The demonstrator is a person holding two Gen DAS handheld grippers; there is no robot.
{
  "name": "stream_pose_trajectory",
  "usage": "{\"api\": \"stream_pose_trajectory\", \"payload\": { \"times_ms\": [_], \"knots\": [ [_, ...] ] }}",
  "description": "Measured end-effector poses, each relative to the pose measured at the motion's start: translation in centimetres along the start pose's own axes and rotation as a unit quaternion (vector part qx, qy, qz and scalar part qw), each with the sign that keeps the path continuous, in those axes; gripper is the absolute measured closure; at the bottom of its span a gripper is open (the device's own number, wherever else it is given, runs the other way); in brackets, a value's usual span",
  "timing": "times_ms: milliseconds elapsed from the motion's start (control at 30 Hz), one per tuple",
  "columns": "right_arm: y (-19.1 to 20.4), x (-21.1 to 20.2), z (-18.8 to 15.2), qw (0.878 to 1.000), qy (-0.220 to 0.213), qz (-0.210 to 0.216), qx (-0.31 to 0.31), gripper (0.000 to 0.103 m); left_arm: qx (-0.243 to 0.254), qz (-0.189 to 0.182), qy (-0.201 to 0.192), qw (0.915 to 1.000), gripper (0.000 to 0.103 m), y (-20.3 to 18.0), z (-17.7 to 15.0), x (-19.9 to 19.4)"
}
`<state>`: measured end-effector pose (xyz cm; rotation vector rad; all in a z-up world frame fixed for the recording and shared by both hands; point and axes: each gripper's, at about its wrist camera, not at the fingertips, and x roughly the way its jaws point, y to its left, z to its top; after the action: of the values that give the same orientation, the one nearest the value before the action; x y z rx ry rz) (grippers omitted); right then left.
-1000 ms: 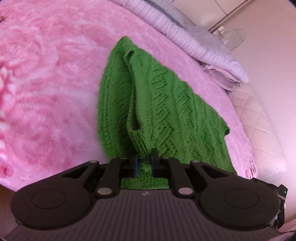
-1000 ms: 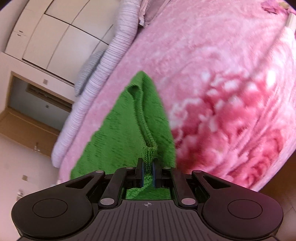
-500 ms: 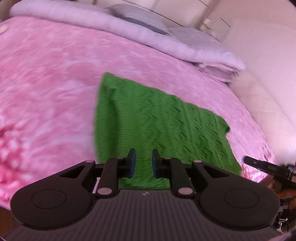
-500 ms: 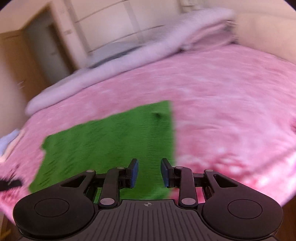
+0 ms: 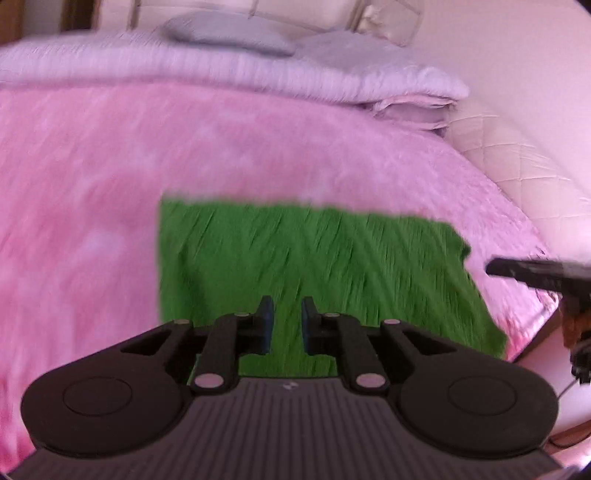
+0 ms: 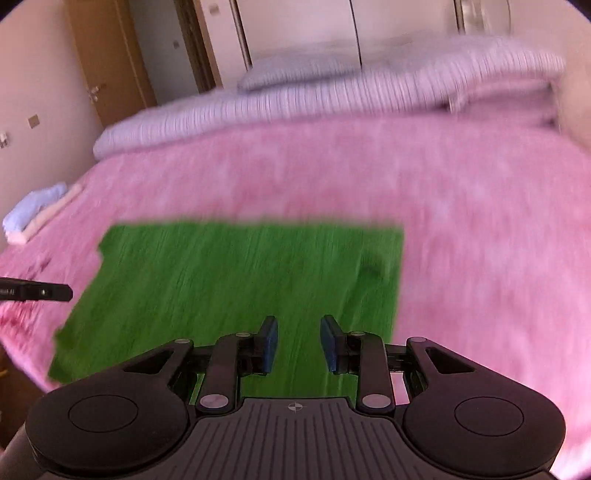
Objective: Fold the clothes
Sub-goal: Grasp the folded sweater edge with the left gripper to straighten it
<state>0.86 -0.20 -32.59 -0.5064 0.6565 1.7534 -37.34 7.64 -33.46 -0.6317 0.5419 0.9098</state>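
A green knit garment (image 5: 314, 266) lies flat as a folded rectangle on the pink blanket (image 5: 92, 184), near the bed's front edge. My left gripper (image 5: 287, 321) hovers above its near edge. Its jaws are a little apart and closing slightly, with nothing between them. In the right wrist view the same garment (image 6: 229, 288) spreads to the left. My right gripper (image 6: 298, 343) hangs open and empty over its near right part. A black finger of the other gripper pokes in at each view's side (image 5: 535, 271) (image 6: 37, 291). Both views are motion-blurred.
A rolled lilac duvet (image 5: 221, 70) and a grey pillow (image 5: 229, 33) lie along the far side of the bed. A quilted cream headboard (image 5: 517, 166) stands at the right. Folded white cloth (image 6: 33, 210) sits at the bed's left corner, with wardrobe doors (image 6: 295, 29) behind.
Both grippers let go of the green garment's edge, which they pinched a second ago. They rose, pulled back and rolled level. The garment now lies flat.
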Motion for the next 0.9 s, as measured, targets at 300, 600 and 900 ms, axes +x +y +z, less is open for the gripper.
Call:
{"api": "stream_pose_trajectory", "payload": {
  "times_ms": [300, 600, 900],
  "knots": [
    [0.9, 11.8, 5.8, 0.996, 0.017, 0.006, -0.090, 0.073, 0.068, -0.043, 0.005, 0.9967, 0.091, -4.8, 6.0, 11.6],
    [-0.6, 14.9, 3.3, 0.993, 0.050, 0.018, -0.102, 0.073, 0.086, -0.010, 0.025, 0.9959, 0.093, -4.2, 4.2, 13.8],
    [-5.7, 11.0, 2.4, 0.998, 0.014, -0.052, -0.023, 0.073, 0.038, 0.082, -0.018, 0.9957, 0.093, 5.1, 2.1, 8.9]
  ]
}}
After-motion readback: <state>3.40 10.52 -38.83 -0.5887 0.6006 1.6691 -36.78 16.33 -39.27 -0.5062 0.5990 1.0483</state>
